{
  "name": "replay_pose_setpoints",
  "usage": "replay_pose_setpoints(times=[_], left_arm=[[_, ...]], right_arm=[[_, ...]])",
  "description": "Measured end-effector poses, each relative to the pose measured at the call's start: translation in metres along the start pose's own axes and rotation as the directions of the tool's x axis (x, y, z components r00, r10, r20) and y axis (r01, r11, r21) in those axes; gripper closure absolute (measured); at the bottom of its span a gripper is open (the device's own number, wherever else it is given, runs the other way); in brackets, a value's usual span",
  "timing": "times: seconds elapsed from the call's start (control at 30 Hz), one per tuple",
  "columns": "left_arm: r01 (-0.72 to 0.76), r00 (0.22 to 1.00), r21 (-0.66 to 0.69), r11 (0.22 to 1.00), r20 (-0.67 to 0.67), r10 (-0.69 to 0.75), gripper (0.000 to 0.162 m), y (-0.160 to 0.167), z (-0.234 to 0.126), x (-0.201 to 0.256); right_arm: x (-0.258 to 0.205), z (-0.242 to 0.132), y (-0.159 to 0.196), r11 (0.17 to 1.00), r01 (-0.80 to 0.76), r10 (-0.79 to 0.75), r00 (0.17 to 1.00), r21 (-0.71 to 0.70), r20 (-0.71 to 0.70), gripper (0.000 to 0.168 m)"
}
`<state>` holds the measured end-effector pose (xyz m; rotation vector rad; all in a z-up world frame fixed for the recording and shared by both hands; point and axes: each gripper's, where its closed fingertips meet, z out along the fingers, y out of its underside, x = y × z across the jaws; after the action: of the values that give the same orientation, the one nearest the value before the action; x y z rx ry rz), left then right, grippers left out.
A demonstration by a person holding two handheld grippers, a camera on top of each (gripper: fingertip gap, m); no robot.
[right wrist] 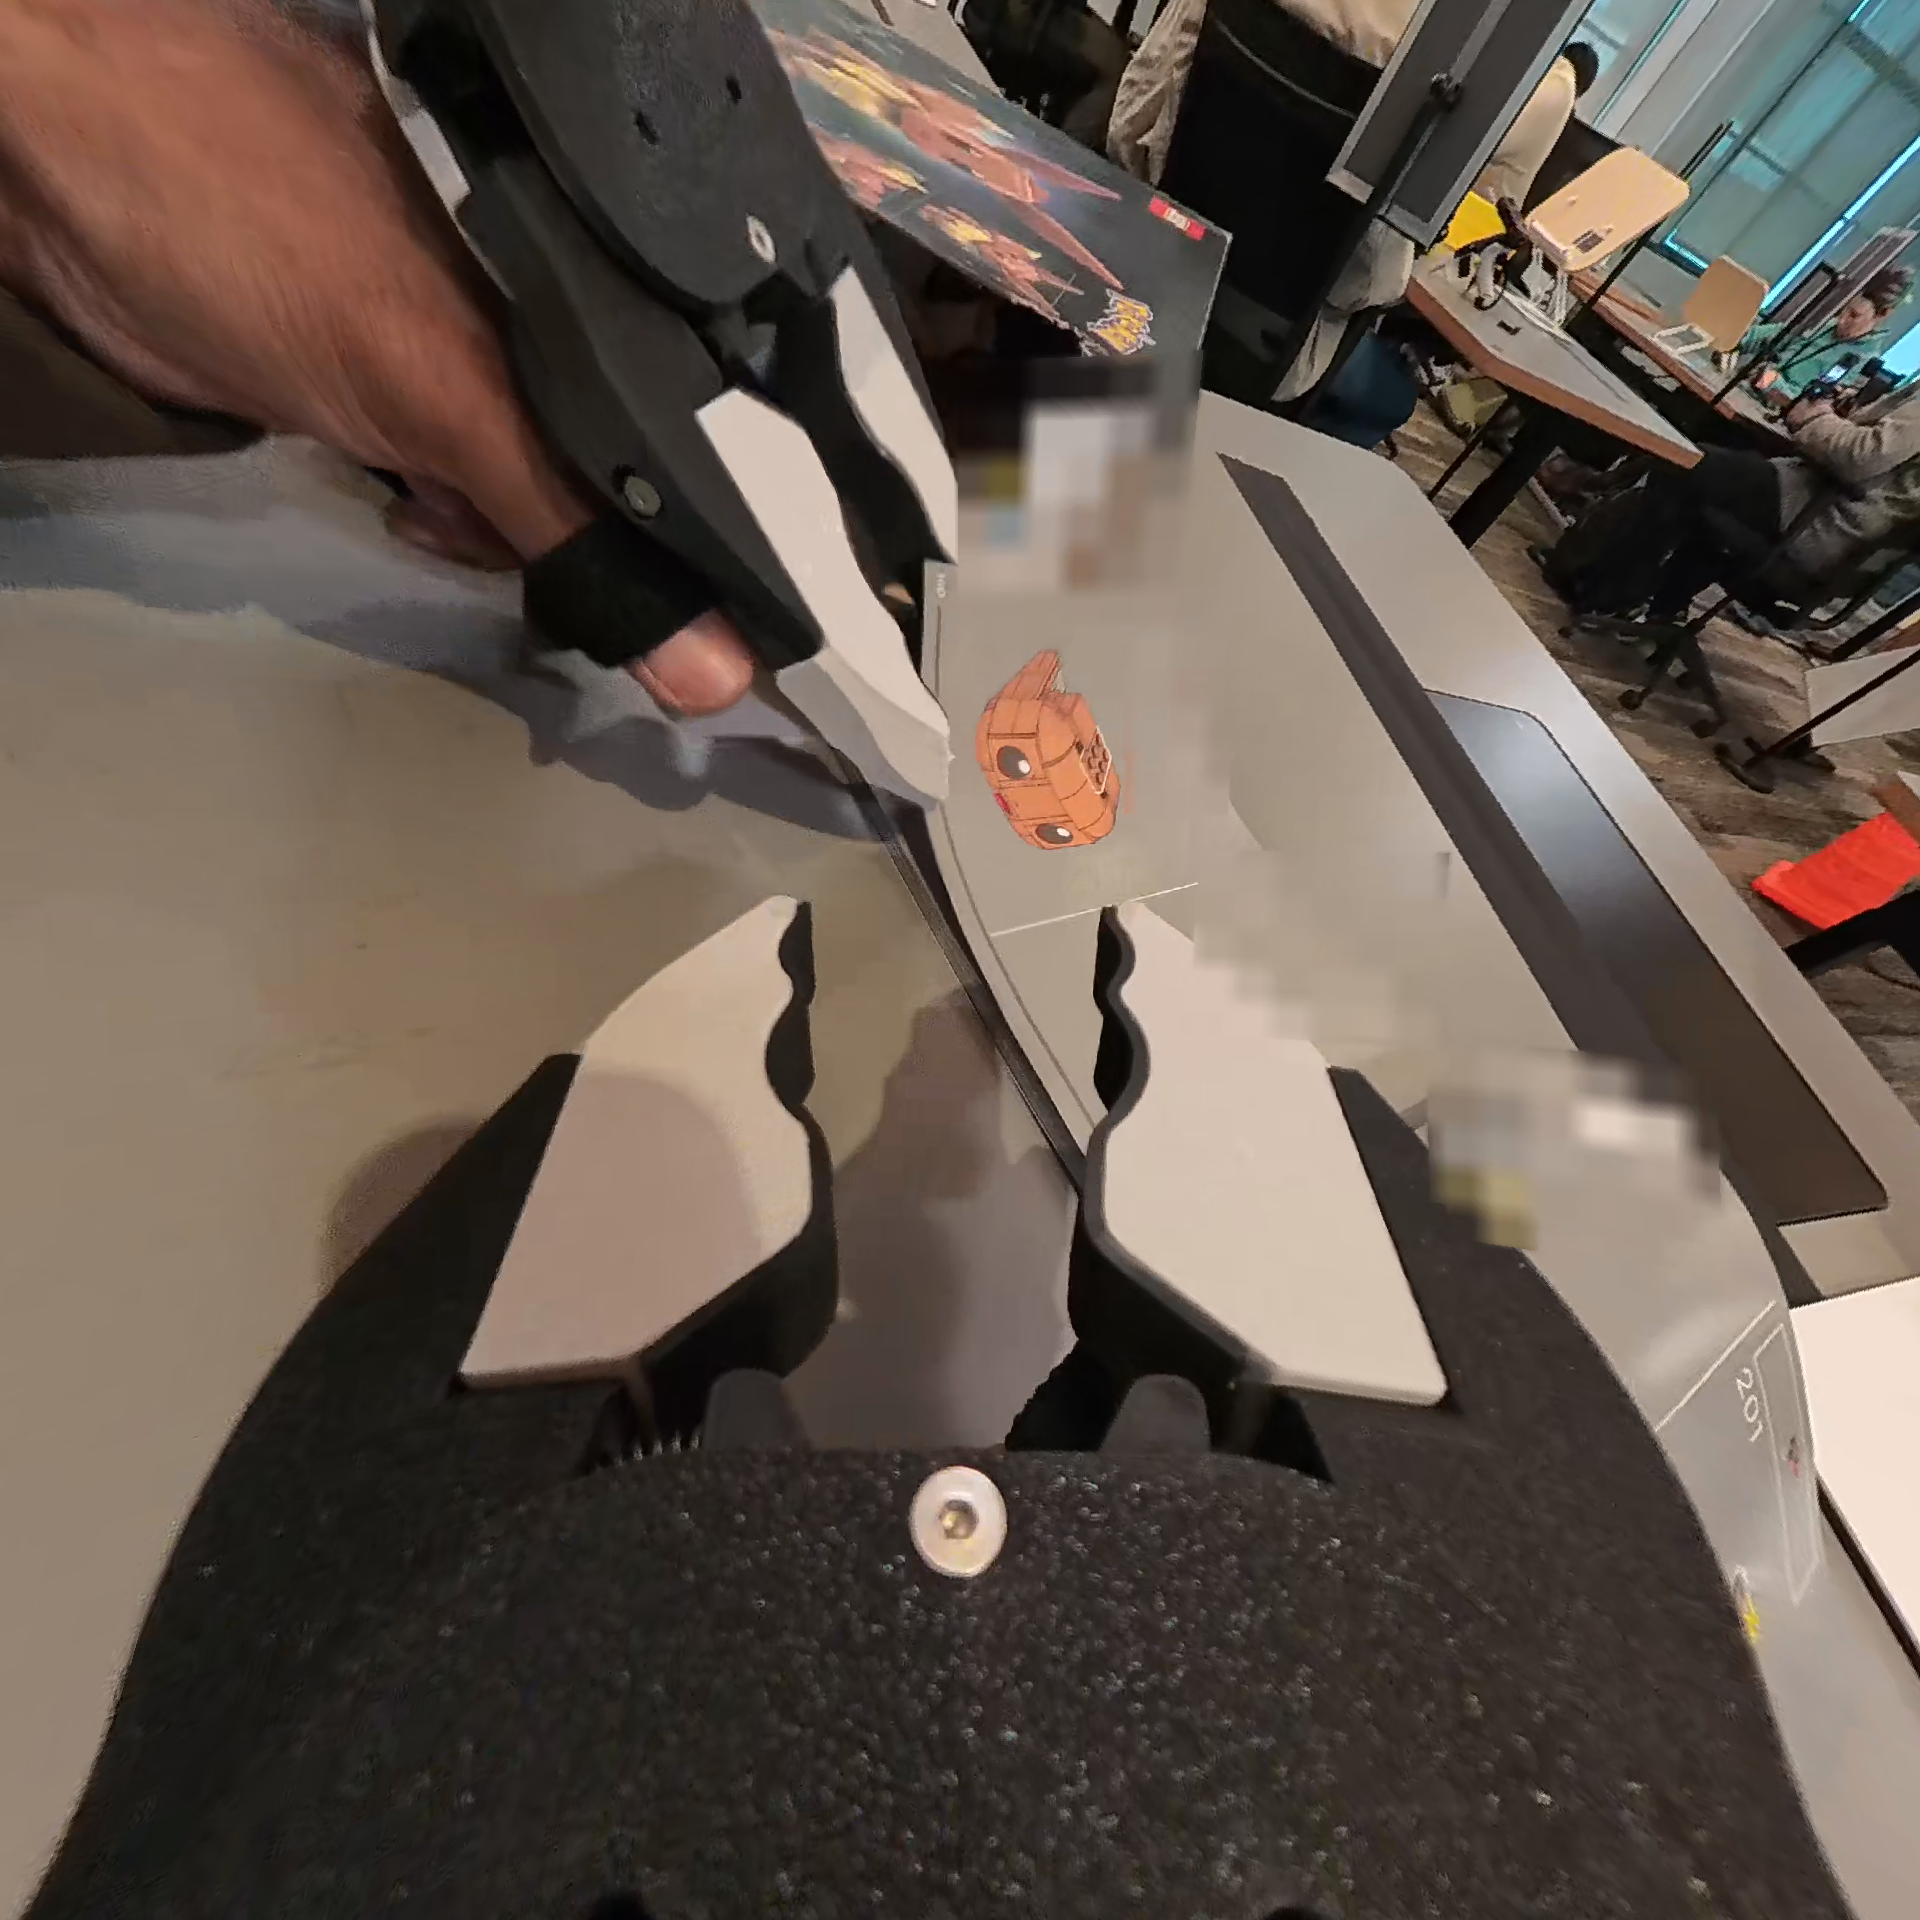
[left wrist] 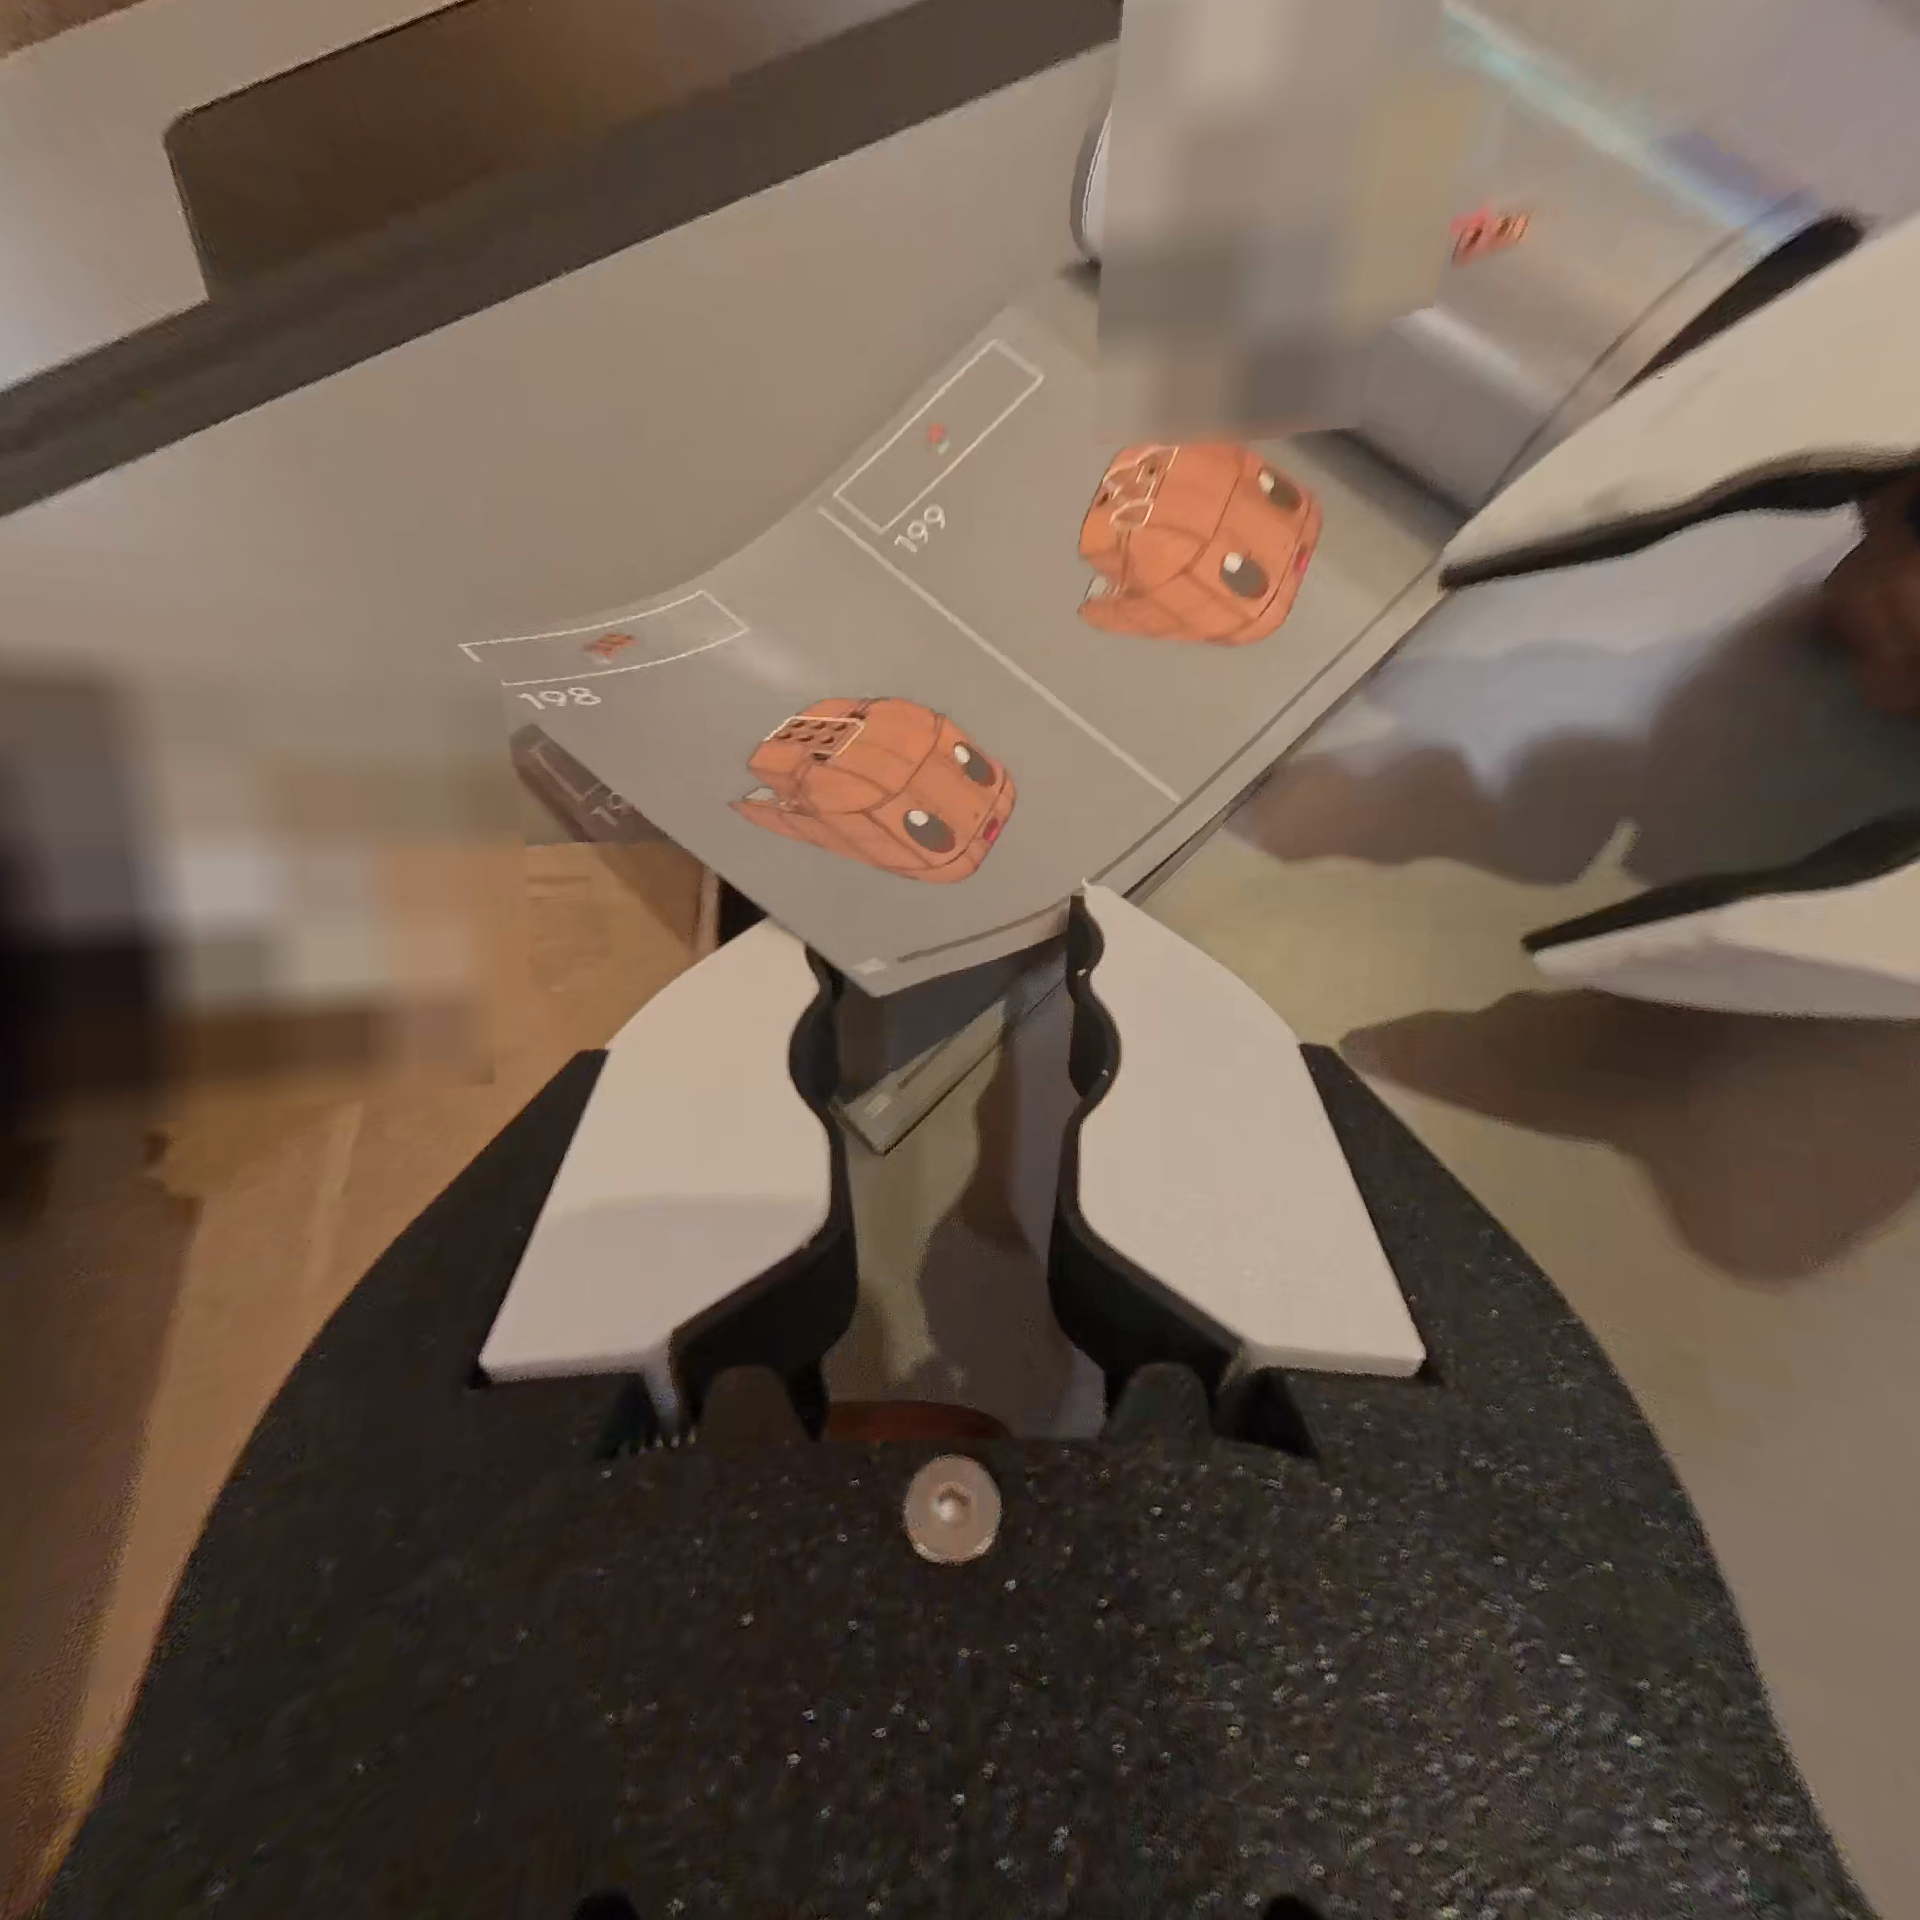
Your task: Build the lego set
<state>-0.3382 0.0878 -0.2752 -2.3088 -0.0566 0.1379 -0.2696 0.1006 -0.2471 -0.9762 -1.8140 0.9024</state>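
Note:
The grey instruction booklet (left wrist: 935, 675) lies open on the table, its top page curling up and showing pictures of an orange brick head. My left gripper (left wrist: 951, 935) is open, with the lifted page corner lying between and over its fingertips. My right gripper (left wrist: 1496, 748) enters from the right, open. In the right wrist view my right gripper (right wrist: 951, 920) is open and the booklet's (right wrist: 1143, 727) curved page edge runs between its fingers. My left gripper (right wrist: 940, 665), held by a hand, sits at the page's far corner. No loose bricks show.
The lego box (right wrist: 987, 177) stands behind the booklet. The grey table (right wrist: 312, 935) has a dark strip (right wrist: 1455, 779) along its right side. A white sheet (right wrist: 1870, 1455) lies at the right edge. A tan cardboard surface (left wrist: 260, 1143) is at left. People sit at desks beyond.

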Motion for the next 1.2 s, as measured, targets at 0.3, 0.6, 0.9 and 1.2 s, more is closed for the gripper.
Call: replay_pose_setpoints(times=[0.3, 0.6, 0.9, 1.2], left_arm=[[-0.172, 0.972, -0.18, 0.968, 0.127, 0.196, 0.123, 0.026, -0.017, -0.023], [-0.163, 0.967, -0.17, 0.972, 0.167, 0.191, 0.12, 0.027, -0.041, -0.038], [-0.224, 0.93, -0.356, 0.907, 0.201, 0.308, 0.159, 0.058, -0.038, -0.056], [-0.174, 0.922, -0.268, 0.948, 0.294, 0.252, 0.161, 0.037, -0.055, -0.072]], right_arm=[[0.0, 0.0, 0.0, 1.0, 0.003, -0.003, 1.0, 0.003, -0.003, 0.117], [-0.001, -0.001, -0.001, 1.0, 0.01, -0.01, 1.0, 0.012, -0.003, 0.118], [-0.002, -0.002, -0.001, 1.0, 0.013, -0.013, 1.0, 0.011, -0.007, 0.118], [-0.003, -0.004, -0.001, 1.0, 0.02, -0.02, 1.0, 0.01, -0.009, 0.118]])
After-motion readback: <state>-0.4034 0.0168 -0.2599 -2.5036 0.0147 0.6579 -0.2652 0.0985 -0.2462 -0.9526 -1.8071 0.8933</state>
